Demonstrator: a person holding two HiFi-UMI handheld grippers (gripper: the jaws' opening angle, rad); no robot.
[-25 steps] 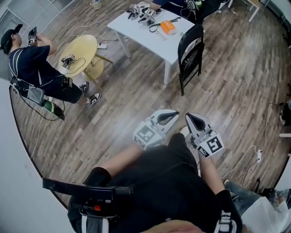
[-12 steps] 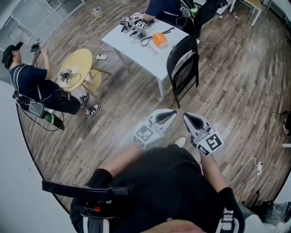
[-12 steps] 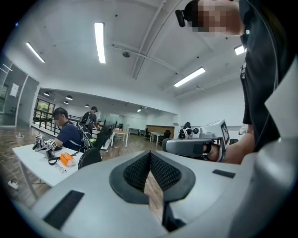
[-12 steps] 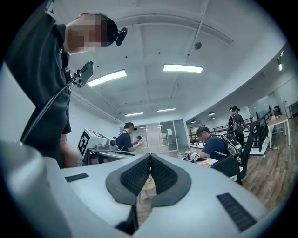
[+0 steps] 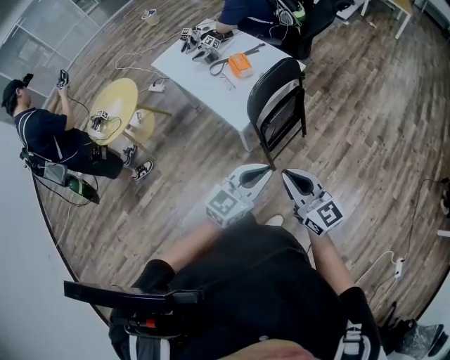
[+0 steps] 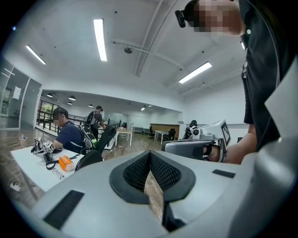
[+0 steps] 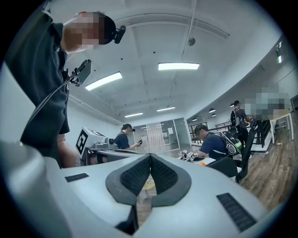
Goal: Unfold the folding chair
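A black folding chair [image 5: 280,107] stands folded on the wood floor, leaning by the near corner of a white table [image 5: 204,77]. Its curved back also shows in the left gripper view [image 6: 89,159] and the right gripper view [image 7: 228,167]. My left gripper [image 5: 268,171] is held level in front of my body, short of the chair, jaws shut and empty. My right gripper [image 5: 285,176] sits beside it, also shut and empty. Both pairs of black ribbed pads meet at the tips, as the left gripper view [image 6: 150,154] and right gripper view [image 7: 150,157] show.
On the white table lie an orange box [image 5: 240,65], cables and spare grippers [image 5: 197,38]. A seated person [image 5: 256,13] is at its far side. A round yellow table [image 5: 114,107] and another seated person [image 5: 53,140] are at left. Cables and a power strip [image 5: 400,264] lie at right.
Both grippers, still shut, have travelled across the floor toward the folding chair, which now sits much closer in the head view. The person at left raised their hands.
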